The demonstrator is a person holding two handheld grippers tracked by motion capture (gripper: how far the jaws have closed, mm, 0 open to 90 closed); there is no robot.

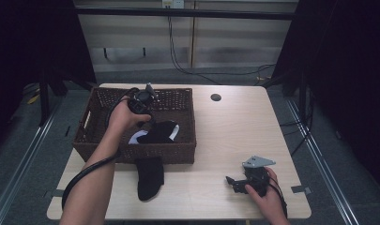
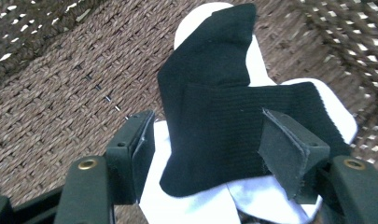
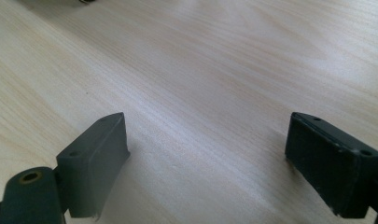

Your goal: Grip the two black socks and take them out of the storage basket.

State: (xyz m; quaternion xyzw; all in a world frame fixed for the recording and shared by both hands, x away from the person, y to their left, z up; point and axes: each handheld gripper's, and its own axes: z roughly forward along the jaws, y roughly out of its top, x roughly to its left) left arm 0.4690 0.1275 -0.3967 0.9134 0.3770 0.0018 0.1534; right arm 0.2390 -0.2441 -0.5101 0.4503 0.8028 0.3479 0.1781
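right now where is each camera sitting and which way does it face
High view: above the person's side, looking forward and down on the table; both forearms, left gripper and right gripper show.
Left gripper view: on the left gripper, looking down between its open jaws at the black sock in the basket.
Right gripper view: on the right gripper, looking along open jaws at bare tabletop.
Shared: the high and left gripper views share basket and sock.

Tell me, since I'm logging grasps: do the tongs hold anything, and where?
Nothing is held. The left tongs stand open around a black sock in the basket; the right tongs are open.
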